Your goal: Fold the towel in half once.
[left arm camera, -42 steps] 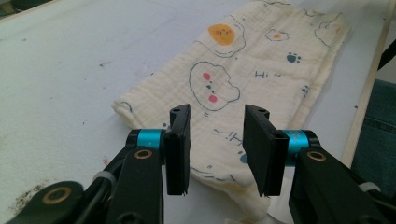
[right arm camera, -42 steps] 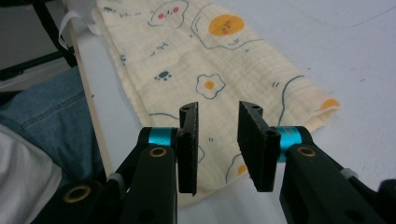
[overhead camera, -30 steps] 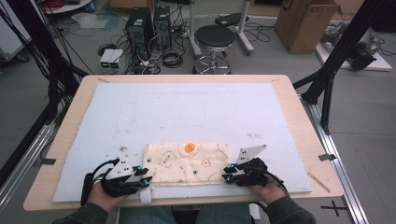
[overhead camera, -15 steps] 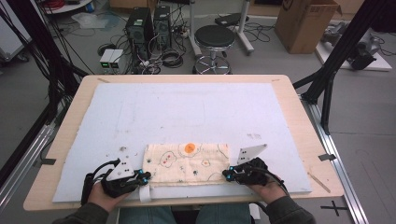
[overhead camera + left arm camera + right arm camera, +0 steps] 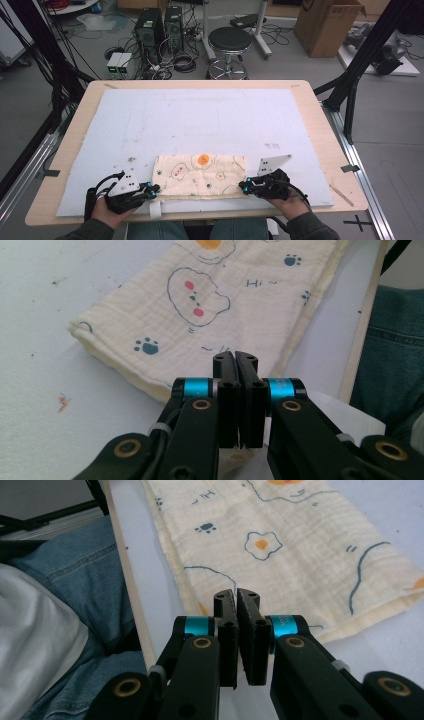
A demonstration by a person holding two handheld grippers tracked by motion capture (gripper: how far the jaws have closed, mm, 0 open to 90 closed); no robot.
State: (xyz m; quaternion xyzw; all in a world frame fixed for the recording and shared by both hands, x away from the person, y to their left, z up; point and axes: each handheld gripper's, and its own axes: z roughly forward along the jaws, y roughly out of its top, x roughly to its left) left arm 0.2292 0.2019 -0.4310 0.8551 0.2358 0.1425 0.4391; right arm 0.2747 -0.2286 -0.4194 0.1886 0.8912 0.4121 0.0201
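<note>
One folded cream cloth (image 5: 200, 175) lies at the near edge of the white mat (image 5: 200, 120). Left gripper (image 5: 150, 190) and right gripper (image 5: 243, 186) pinch its near corners, jaws closed. Wooden table (image 5: 325, 125); beyond, a stool (image 5: 230, 40), computers (image 5: 160, 25).

Lab, computer towers (image 5: 159, 31), tangled cables (image 5: 176, 61), stool (image 5: 229, 40), cardboard box (image 5: 327, 25), black rig frame (image 5: 367, 55)

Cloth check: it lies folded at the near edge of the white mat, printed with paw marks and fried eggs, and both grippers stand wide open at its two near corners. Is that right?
Not quite. The grippers are not wide open: the left gripper and right gripper each have their jaws closed at a near corner of the cloth, as the two gripper views show. The rest holds: folded, printed, at the near edge of the white mat.
</note>
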